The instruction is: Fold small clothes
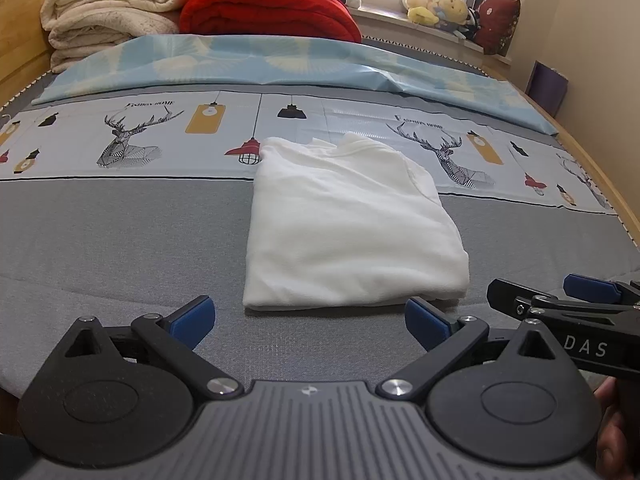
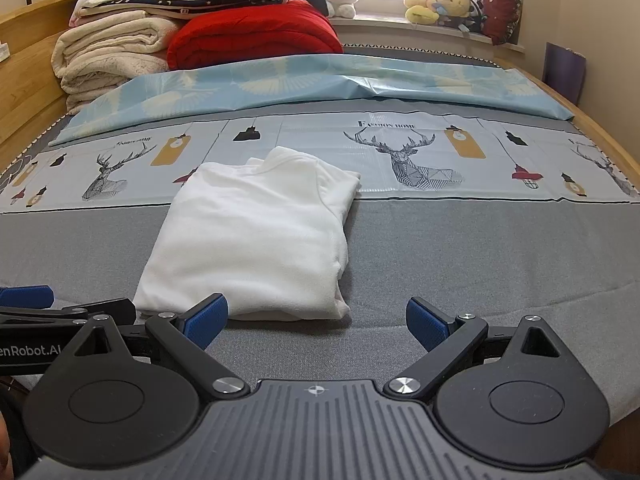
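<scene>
Both grippers, left (image 1: 310, 322) and right (image 2: 317, 322), gape empty before the white garment (image 1: 348, 224) (soft, light, floppy): pinch its near corners.

Soft matt fleece garment (image 1: 344, 224) on woven grey sheet (image 1: 120, 232) – bed frame (image 2: 28, 92) glossy wood

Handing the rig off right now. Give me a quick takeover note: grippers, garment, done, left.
Left gripper: open, empty, held just short of the garment's near edge.
Right gripper: open, empty, beside the left one, its left blue pad in front of the near hem.
The white soft-knit small garment lies folded into a compact rectangle on the grey bedsheet, far end reaching onto the deer-print band.
Done: sides look folded in, bundle fairly neat.
Left: probably one more fold in half, or tidy the loose collar end. No other unfolded clothes in view.
</scene>
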Demonstrator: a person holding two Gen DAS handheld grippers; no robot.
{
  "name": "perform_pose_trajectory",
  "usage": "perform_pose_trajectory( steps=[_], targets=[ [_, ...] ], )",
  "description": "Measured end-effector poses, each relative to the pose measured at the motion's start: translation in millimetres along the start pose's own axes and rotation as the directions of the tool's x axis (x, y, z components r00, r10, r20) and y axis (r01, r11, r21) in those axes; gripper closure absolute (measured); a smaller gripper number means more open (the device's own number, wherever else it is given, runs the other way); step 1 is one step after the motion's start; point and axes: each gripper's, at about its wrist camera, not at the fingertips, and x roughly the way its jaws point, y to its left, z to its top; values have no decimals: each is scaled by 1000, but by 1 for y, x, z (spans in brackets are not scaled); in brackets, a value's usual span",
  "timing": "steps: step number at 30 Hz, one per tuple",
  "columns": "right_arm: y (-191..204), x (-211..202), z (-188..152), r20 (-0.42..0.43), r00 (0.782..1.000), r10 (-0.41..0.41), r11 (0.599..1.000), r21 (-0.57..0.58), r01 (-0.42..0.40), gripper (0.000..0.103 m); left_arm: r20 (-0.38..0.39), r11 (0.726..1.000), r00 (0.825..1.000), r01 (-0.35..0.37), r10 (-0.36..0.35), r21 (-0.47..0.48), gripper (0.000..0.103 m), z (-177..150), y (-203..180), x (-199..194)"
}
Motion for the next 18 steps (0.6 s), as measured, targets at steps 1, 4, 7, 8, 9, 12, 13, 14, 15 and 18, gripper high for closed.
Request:
perform_pose_trajectory(
  steps=[1, 4, 7, 8, 9, 12, 13, 14, 15, 18],
  targets=[
    [0, 0, 0, 0, 1000, -1, 1000, 0, 1, 7, 0, 1000, 1000, 0, 0, 0, 1, 0, 0, 0],
    [0, 0, 0, 0, 1000, 0, 1000, 1, 0, 7, 2, 1000, 1000, 1, -1, -1, 1, 0, 0, 0],
    [0, 0, 0, -1, 1000, 0, 1000, 0, 0, 7, 2, 1000, 1000, 1, -1, 0, 1, 0, 0, 0],
    [0, 0, 0, 0, 1000, 0, 1000, 0, 0, 7, 2, 1000, 1000, 1, -1, 0, 1, 0, 0, 0],
    [0, 0, 0, 0, 1000, 0, 1000, 0, 0, 7, 2, 1000, 1000, 1, -1, 0, 1, 0, -1, 0],
    [-1, 0, 0, -1, 1000, 0, 1000, 1, 0, 7, 2, 1000, 1000, 2, -2, 0, 1, 0, -1, -1],
    [-1, 0, 0, -1, 1000, 0, 1000, 1, 0, 7, 1, 1000, 1000, 2, -2, 0, 1, 0, -1, -1],
    [-1, 0, 0, -2, 1000, 0, 1000, 2, 0, 7, 1, 1000, 1000, 3, -3, 1, 1, 0, -1, -1],
    [0, 1, 0, -3, 1000, -2, 1000, 5, 2, 7, 1, 1000, 1000, 3, -3, 0, 1, 0, -1, -1],
    [1, 1, 1, -3, 1000, -4, 1000, 7, 4, 7, 2, 1000, 1000, 2, -2, 1, 1, 0, -2, -1]
  ],
)
